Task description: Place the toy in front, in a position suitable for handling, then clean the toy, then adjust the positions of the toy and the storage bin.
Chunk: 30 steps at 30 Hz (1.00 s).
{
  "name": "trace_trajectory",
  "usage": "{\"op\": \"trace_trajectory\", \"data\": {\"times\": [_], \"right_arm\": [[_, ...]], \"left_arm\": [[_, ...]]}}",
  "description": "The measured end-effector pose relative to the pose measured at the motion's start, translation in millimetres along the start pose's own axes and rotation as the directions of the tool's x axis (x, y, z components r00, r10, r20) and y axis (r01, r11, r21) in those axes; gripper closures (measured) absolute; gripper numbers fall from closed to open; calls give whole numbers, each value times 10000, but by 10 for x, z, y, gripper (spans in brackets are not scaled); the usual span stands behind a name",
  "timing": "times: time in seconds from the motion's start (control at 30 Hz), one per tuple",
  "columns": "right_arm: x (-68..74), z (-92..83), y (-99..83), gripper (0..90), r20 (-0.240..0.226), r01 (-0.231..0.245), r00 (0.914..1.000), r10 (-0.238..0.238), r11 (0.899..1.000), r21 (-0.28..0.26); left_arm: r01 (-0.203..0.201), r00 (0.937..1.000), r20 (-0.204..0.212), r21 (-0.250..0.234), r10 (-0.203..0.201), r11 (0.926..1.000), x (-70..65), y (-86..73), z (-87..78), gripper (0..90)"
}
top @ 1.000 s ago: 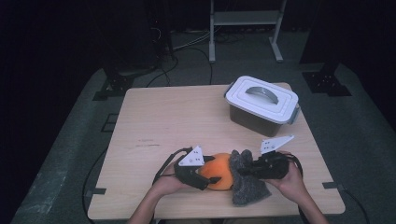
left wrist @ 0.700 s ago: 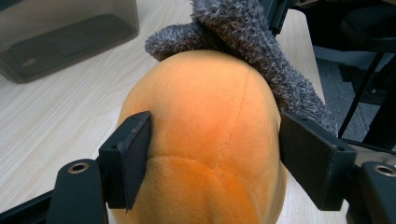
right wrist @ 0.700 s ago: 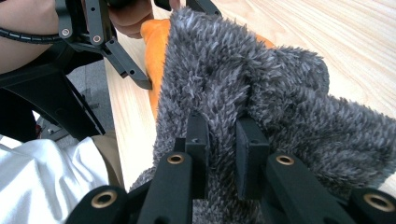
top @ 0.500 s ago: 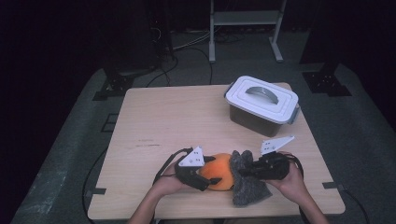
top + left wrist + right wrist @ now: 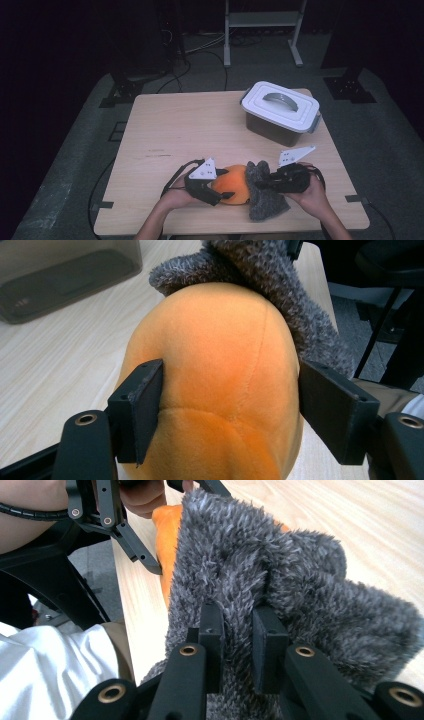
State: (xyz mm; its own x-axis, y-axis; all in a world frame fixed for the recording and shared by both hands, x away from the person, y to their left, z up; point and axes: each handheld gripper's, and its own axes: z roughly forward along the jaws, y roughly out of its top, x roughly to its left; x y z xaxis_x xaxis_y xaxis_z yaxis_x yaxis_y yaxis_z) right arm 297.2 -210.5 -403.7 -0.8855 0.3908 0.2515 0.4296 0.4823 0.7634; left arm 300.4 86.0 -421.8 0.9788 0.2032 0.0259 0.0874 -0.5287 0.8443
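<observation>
An orange plush ball (image 5: 233, 184) lies near the table's front edge, and a fuzzy grey cloth (image 5: 265, 192) drapes against its right side. My left gripper (image 5: 220, 190) is shut on the orange plush (image 5: 220, 385), its pads (image 5: 142, 405) pressing both flanks. From the right, my right gripper (image 5: 260, 184) pinches a fold of the grey cloth (image 5: 280, 580); its pads (image 5: 212, 635) stand close together with pile between them. The grey cloth (image 5: 280, 285) covers the far side of the plush in the left gripper view.
A grey storage box with a white handled lid (image 5: 281, 111) stands at the table's back right. The wooden table (image 5: 185, 130) is bare across its left and middle. A metal rack's legs (image 5: 227, 45) stand on the floor behind.
</observation>
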Motion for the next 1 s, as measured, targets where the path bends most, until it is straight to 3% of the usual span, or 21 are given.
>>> {"op": "trace_trajectory", "data": {"times": [0.6, 0.8, 1.0], "right_arm": [[61, -12, 54, 772, 62, 193, 9998, -192, 9998, -104], [-79, 49, -79, 775, -246, -264, 9994, 263, 9996, -30], [-163, 44, -186, 775, -102, -587, 9982, 590, 9978, 311]], "left_arm": [[-14, 10000, -9, 45, 14, 10000, 2, -32, -37, 294], [-211, 9998, 33, 188, 211, 9996, 20, -74, -94, 344], [63, 9998, 191, 172, -66, 9998, 67, -125, -156, 349]]}}
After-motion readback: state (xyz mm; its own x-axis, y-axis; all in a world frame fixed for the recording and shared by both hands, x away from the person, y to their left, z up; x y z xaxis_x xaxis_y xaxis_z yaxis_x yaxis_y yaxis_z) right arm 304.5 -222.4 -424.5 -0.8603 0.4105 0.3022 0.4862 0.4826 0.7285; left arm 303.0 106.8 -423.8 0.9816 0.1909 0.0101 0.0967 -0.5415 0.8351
